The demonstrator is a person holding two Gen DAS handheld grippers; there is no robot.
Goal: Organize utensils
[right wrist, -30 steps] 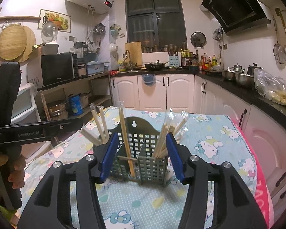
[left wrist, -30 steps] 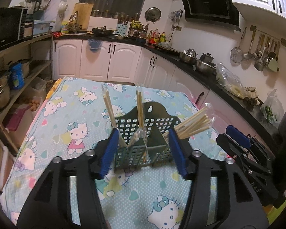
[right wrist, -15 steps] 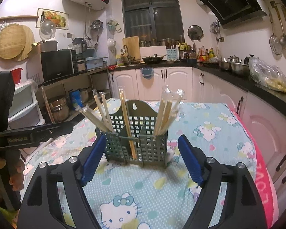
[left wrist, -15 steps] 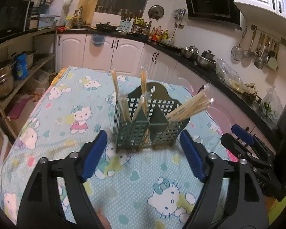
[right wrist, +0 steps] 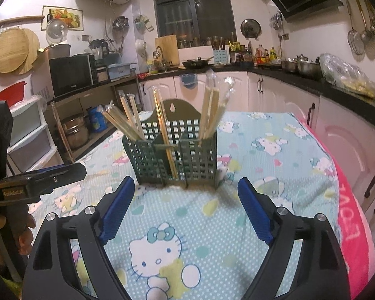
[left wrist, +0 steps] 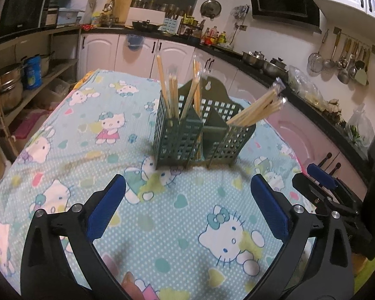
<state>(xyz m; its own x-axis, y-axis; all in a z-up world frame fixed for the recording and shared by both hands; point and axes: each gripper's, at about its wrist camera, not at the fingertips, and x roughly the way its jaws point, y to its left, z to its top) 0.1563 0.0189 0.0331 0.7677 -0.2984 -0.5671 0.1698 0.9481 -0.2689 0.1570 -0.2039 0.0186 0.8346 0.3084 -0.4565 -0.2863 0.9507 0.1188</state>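
Both claws opening, nothing between: left claw (left wrist: 187,190), right claw (right wrist: 186,192). Chopstick caddy (left wrist: 200,137) upright on table (left wrist: 75,130).

left gripper (left wrist: 187,187): was clamped on green utensil caddy (left wrist: 200,135), now clear of it on the near side, jaws opening, nothing between | right gripper (right wrist: 186,192): likewise off the caddy, drawn back near, jaws opening, empty
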